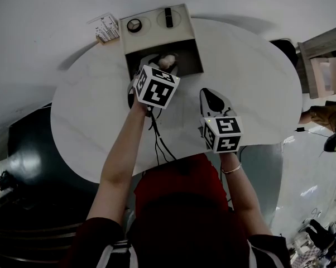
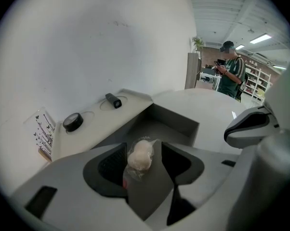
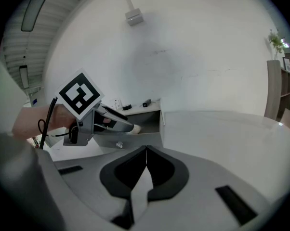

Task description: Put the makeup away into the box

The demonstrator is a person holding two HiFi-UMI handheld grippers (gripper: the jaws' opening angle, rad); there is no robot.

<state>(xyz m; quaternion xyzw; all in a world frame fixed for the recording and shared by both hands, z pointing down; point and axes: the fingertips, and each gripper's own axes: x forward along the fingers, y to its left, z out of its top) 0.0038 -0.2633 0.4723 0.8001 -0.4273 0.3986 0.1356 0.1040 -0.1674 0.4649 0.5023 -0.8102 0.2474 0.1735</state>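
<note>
A pale makeup sponge in clear wrap (image 2: 139, 157) sits between the jaws of my left gripper (image 2: 144, 154). It leans by the left pad with a gap to the right pad, so the jaws stand open. They hang over the open compartment of the beige box (image 2: 176, 120). In the head view the left gripper (image 1: 158, 64) reaches into the box (image 1: 190, 44) with the sponge (image 1: 168, 60) at its tip. A round compact (image 1: 134, 25) and a dark tube (image 1: 168, 17) rest on the box's top shelf. My right gripper (image 3: 146, 150) is shut and empty, right of the box (image 1: 211, 98).
A printed card (image 1: 105, 28) lies left of the box. The round white table (image 1: 90, 110) ends close to the person's body. A black cable (image 1: 159, 141) trails from the left gripper. Wooden furniture (image 1: 324, 66) stands right; a person (image 2: 230, 73) stands far behind.
</note>
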